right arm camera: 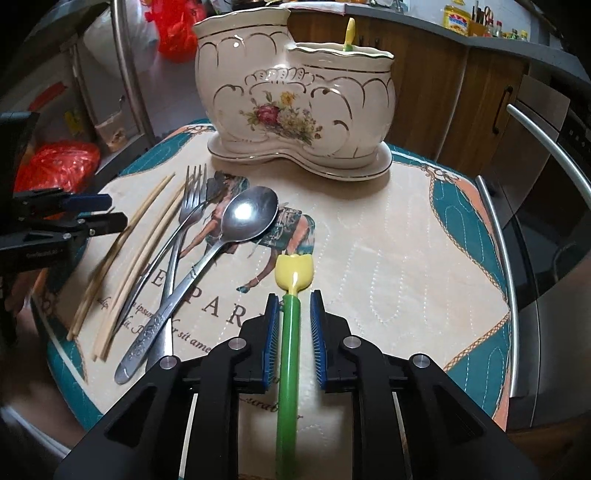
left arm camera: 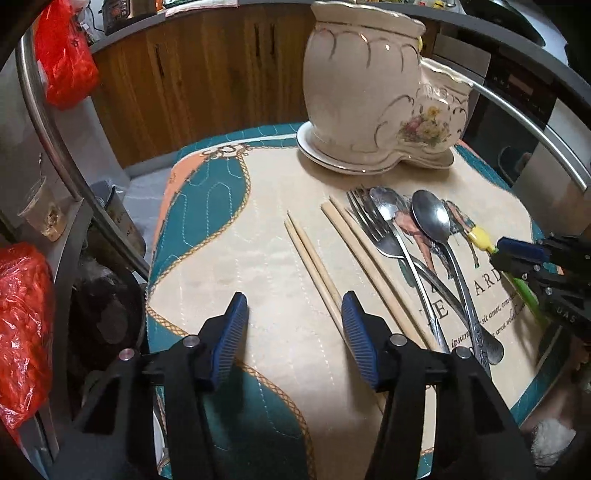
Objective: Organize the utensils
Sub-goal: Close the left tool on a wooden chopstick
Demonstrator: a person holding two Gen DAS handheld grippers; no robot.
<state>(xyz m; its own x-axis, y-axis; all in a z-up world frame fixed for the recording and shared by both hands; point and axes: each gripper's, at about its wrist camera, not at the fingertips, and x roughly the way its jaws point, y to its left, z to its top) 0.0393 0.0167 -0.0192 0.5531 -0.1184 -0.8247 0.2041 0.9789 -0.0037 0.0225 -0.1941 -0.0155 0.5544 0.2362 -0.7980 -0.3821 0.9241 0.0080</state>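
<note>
Left gripper (left arm camera: 293, 319): I see its blue pads spread wide apart, holding nothing, low over the near part of the mat. In the right view it shows at the left edge (right arm camera: 103, 212), beside the chopsticks.

Right gripper (right arm camera: 294, 321): I see its pads (right arm camera: 272, 332) on either side of the green stick, partly closed. The left pad looks to be against the stick, a sliver of mat shows at the right pad, so I cannot tell whether it grips.

Tulip stick (right arm camera: 290, 350): a green stick with a yellow tulip-shaped tip, lying on the mat, tip towards the holder. In the left view it is at the far right (left arm camera: 480, 236), tip just beyond the right gripper (left arm camera: 517, 251).

Chopsticks (left arm camera: 314, 266): two pairs lie flat on the mat, left of the metal cutlery, the nearer pair passing just by my left gripper's right pad.

Forks (right arm camera: 194, 199): two lie overlapping, tines towards the holder, between the chopsticks and the spoon.

Spoon (right arm camera: 251, 214): bowl up, its patterned handle crossing over the fork handles.

Holder (right arm camera: 295, 96): a cream ceramic utensil holder with two compartments and painted flowers, upright on its matching dish at the far side of the mat. A second yellow tulip tip (right arm camera: 349, 33) stands in the lower compartment.

Mat (right arm camera: 388, 229): a quilted cloth, cream with a teal border, covering the small table.
</note>
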